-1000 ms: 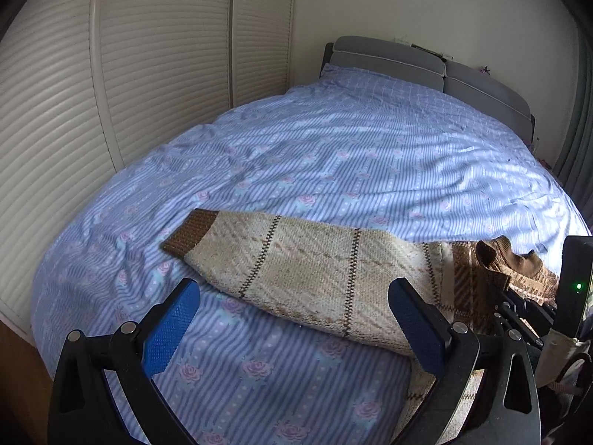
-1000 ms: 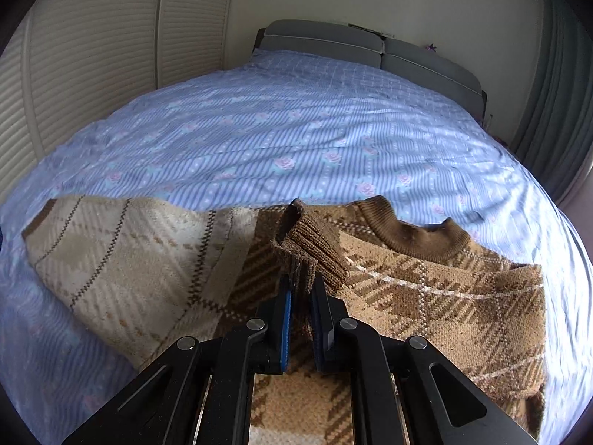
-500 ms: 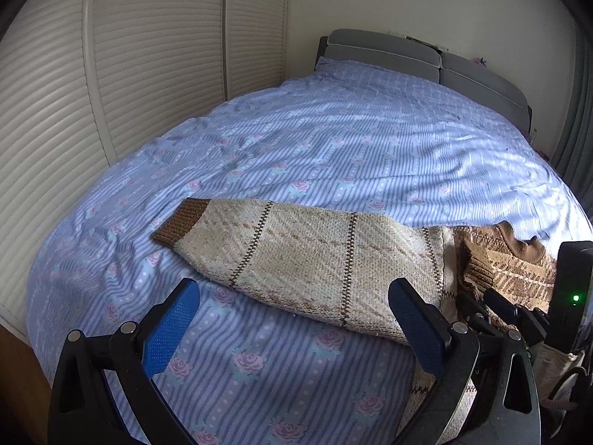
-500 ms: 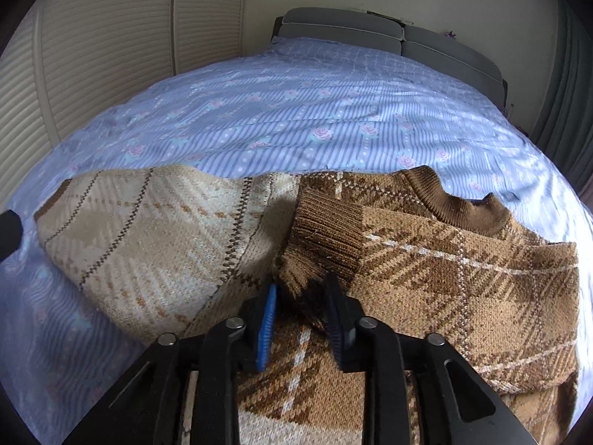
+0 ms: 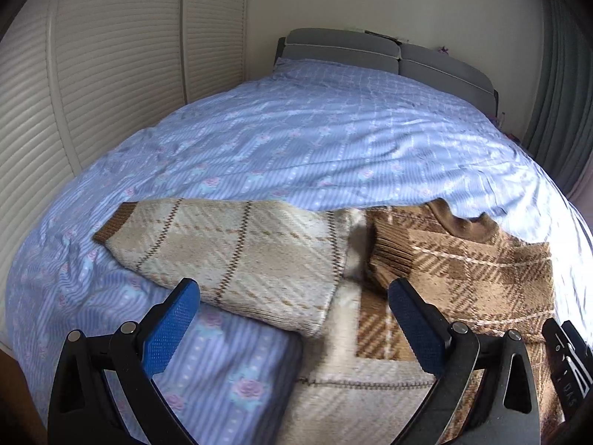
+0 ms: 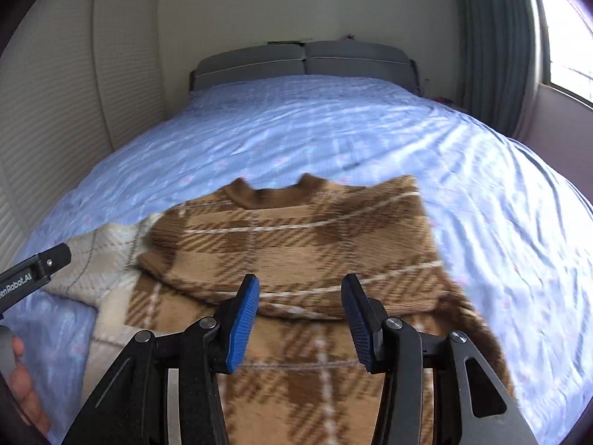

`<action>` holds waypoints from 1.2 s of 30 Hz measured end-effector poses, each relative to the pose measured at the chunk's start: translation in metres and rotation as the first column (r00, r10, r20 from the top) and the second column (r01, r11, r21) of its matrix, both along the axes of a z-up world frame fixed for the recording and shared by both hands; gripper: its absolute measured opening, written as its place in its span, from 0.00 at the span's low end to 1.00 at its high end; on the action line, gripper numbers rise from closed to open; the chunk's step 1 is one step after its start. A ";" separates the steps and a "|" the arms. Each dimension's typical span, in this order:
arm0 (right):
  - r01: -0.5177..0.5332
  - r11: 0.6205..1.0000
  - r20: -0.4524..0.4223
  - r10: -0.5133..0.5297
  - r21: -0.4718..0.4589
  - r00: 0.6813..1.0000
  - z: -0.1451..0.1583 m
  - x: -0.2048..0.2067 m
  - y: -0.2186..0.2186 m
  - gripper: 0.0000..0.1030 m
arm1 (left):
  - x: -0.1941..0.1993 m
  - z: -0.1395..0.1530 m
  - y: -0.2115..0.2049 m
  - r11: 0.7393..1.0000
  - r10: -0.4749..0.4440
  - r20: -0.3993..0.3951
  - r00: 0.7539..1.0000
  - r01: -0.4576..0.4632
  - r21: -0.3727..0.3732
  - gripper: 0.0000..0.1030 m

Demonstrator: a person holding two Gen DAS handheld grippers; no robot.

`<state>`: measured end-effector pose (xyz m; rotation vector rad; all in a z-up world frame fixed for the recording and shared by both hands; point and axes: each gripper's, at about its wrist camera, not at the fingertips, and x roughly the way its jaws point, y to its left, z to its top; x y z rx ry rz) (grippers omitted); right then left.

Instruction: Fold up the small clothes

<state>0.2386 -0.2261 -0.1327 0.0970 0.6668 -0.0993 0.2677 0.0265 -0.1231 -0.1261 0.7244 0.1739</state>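
Observation:
A brown plaid knit sweater [image 6: 315,244] lies on the bed, collar toward the headboard. Its right sleeve is folded across the chest, cuff [image 5: 393,256] at the left. The left sleeve [image 5: 237,252], showing its pale inside, stretches out to the left over the sheet. My left gripper [image 5: 292,319] is open and empty, low over the sweater's lower left part. My right gripper [image 6: 300,307] is open and empty, just above the folded sleeve and the sweater body.
The bed has a blue floral sheet [image 5: 333,141] and a grey headboard [image 6: 304,59]. White louvred wardrobe doors [image 5: 92,85] run along the left. A grey curtain [image 6: 496,44] and a window stand at the right. The left gripper's arm [image 6: 33,274] shows at the right view's left edge.
My right gripper has let go of the sleeve cuff, opened wide and drawn back to the right. The cuff now lies on the sweater. My left gripper has shifted right.

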 end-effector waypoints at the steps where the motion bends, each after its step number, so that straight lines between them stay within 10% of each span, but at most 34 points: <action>1: 0.024 1.000 -0.011 -0.024 0.020 1.000 -0.002 -0.001 -0.017 0.46 | 0.001 -0.001 -0.010 1.000 -0.015 0.000 1.000 0.015 0.001 1.00; 6: 0.100 0.979 -0.080 -0.086 0.180 0.993 -0.023 0.000 -0.078 0.46 | 0.007 -0.010 -0.048 0.998 -0.064 -0.009 0.998 0.064 0.027 1.00; 27: 0.202 0.979 -0.150 -0.199 0.006 0.969 -0.066 0.009 -0.101 0.46 | 0.049 -0.064 -0.041 0.996 0.043 -0.094 0.995 -0.035 0.083 1.00; 36: 0.230 0.972 -0.099 -0.224 0.055 0.970 -0.052 -0.001 -0.097 0.46 | 0.045 -0.061 -0.034 0.993 -0.106 -0.011 0.994 0.105 -0.055 0.70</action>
